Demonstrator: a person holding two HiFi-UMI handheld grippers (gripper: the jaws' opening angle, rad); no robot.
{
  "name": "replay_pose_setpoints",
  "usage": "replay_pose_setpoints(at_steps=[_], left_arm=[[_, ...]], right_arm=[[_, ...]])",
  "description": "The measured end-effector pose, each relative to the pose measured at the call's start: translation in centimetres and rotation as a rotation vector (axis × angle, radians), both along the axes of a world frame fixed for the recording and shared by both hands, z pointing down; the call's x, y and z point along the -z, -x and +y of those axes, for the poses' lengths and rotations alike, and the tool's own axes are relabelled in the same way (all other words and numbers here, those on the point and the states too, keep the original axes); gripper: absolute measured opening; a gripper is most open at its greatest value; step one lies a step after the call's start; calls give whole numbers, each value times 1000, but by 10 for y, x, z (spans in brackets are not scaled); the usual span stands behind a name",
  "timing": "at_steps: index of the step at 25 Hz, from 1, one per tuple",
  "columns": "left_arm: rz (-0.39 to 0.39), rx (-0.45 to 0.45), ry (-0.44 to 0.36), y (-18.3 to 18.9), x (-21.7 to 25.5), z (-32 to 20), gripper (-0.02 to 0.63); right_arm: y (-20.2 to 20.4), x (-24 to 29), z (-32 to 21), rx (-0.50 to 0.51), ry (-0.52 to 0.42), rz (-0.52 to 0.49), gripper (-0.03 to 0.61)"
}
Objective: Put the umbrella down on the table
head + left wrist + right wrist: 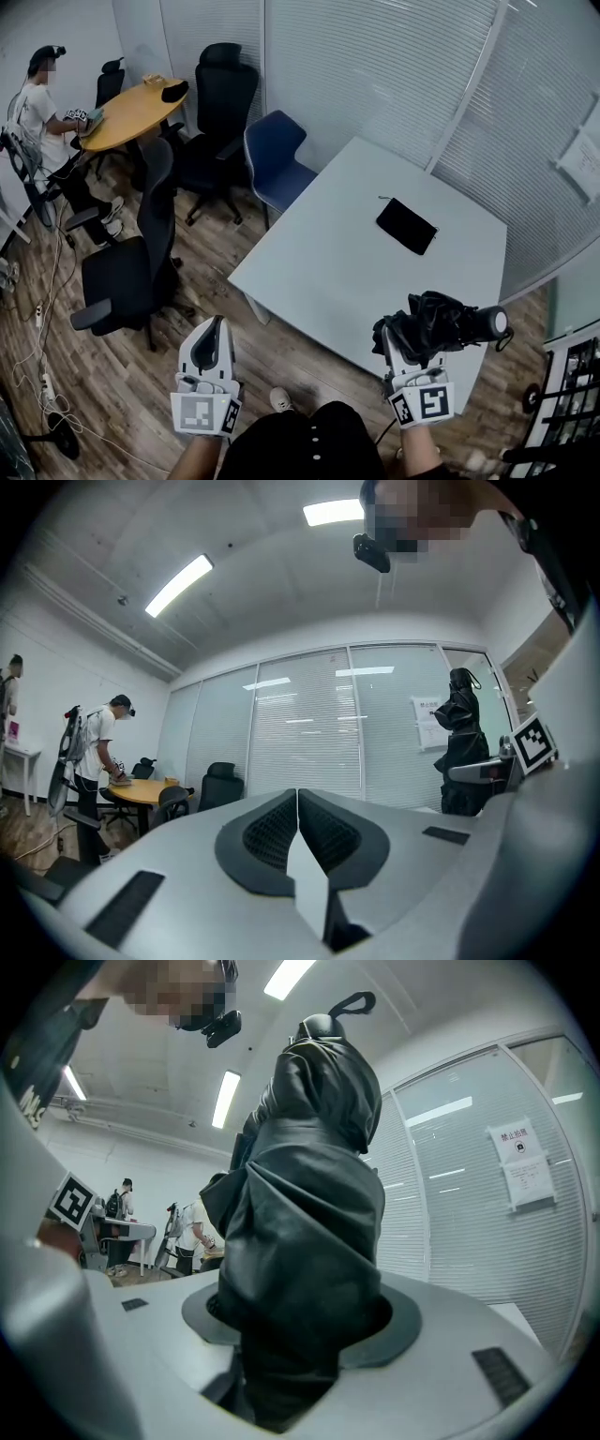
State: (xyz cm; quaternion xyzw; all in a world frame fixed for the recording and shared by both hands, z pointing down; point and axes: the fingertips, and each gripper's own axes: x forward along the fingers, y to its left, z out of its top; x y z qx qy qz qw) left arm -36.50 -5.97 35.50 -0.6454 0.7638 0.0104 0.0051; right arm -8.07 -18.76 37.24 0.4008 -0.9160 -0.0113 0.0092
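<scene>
A black folded umbrella (441, 326) is clamped in my right gripper (405, 349), held crosswise over the near edge of the white table (347, 253). In the right gripper view the umbrella (305, 1222) fills the gap between the jaws, its handle and strap at the top. My left gripper (212, 345) hovers over the wooden floor left of the table, its jaws pressed together with nothing in them. In the left gripper view the shut pads (298, 832) meet at the middle, and the umbrella (461, 752) shows at the right.
A black flat pouch (406, 226) lies on the table's far right part. A blue chair (274, 161) stands at the table's far left corner, black office chairs (141, 262) to the left. A person (52, 122) stands by a round wooden table (131, 112). Glass walls with blinds close the back.
</scene>
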Motion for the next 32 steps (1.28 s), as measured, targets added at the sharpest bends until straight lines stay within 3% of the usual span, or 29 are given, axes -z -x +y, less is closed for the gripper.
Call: replay_pose_setpoints(at_steps=[5, 12, 23, 32], left_arm=[[22, -55, 21, 14, -12, -35, 20], [20, -129, 10, -4, -17, -83, 20], [31, -260, 9, -49, -17, -159, 20], [31, -402, 14, -101, -21, -214, 20]], right_arm=[[1, -11, -18, -55, 29, 39, 267], [-20, -21, -47, -102, 32, 62, 267], [-68, -25, -83, -181, 39, 117, 267], [-129, -33, -92, -315, 60, 131, 267]])
